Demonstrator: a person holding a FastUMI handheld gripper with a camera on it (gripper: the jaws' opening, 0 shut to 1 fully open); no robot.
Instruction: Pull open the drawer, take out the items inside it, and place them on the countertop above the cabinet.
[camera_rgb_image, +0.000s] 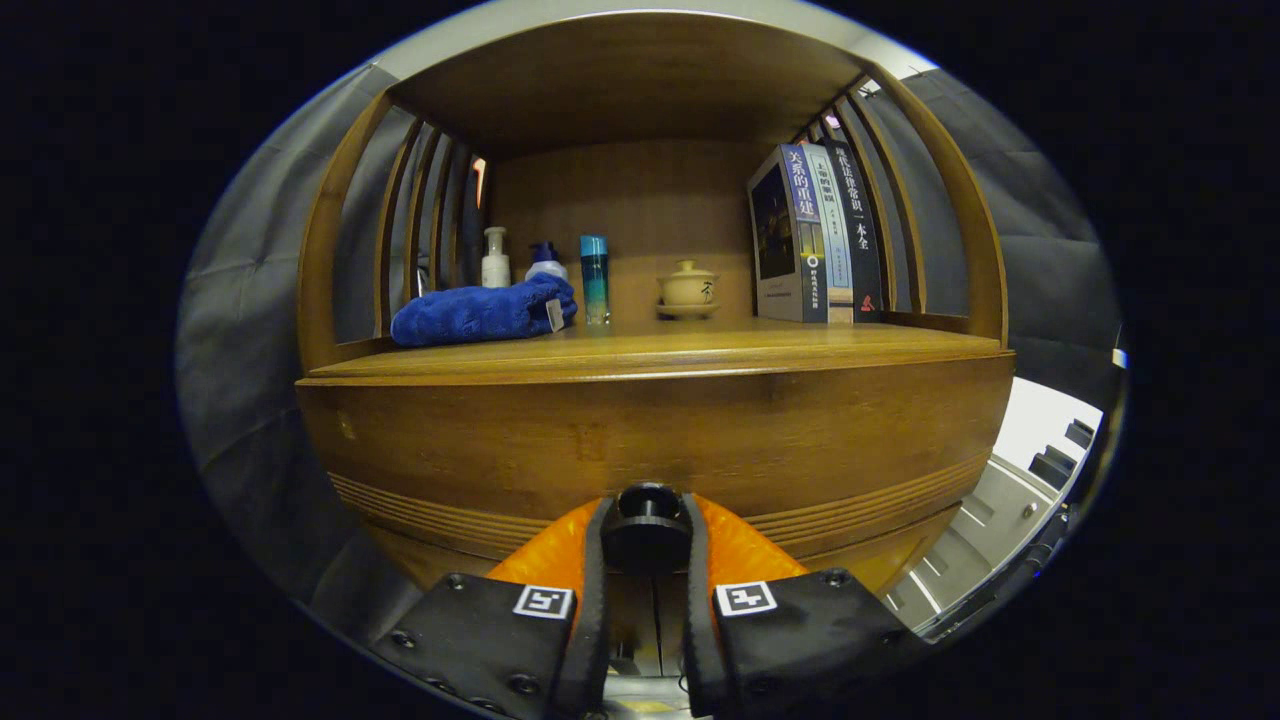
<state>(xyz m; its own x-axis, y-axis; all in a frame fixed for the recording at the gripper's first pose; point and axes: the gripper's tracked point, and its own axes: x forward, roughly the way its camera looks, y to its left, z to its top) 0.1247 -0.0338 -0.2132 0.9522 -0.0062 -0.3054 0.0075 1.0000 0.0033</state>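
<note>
A wooden cabinet stands close in front of me, its drawer front (660, 440) spanning the space below the countertop (650, 355). A round black knob (647, 527) sticks out of the drawer front. My gripper (647, 530) is shut on this knob, one finger pressing on each side of it. The drawer front sits flush under the countertop edge, and nothing of the drawer's inside can be seen.
On the countertop lie a folded blue towel (485, 312), a white pump bottle (495, 258), a blue-capped bottle (546, 262), a teal bottle (594, 278), a lidded ceramic cup (687, 290) and three upright books (815, 235). Slatted wooden sides and a top panel enclose the shelf.
</note>
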